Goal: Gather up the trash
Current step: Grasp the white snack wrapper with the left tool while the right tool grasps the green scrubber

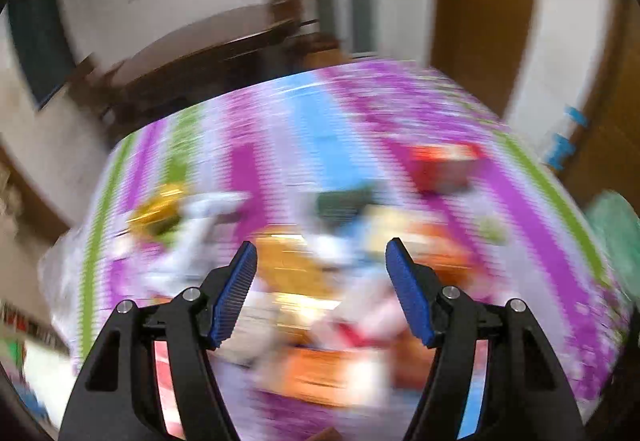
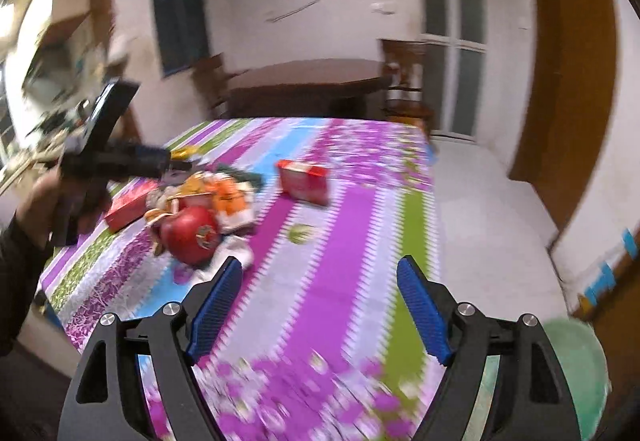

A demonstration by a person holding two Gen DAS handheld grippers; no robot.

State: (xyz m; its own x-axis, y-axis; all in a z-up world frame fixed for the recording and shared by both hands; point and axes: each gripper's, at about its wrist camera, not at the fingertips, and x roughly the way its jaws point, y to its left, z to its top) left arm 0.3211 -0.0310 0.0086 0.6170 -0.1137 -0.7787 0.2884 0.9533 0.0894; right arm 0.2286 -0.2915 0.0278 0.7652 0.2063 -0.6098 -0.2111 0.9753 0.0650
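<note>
Both tools are released and carry nothing: the left tool hangs over the trash pile on the striped counter, the right tool over bare cloth beside it. I'd steady the left one and take a single light wrapper from the pile's edge. The red ball and red box crowd the pile; a green bin sits at the right.

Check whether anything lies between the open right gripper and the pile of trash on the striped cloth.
Nothing visible does. The right gripper is open and empty, with only bare striped cloth between it and the trash pile. The left gripper hovers over the pile's far side.
</note>
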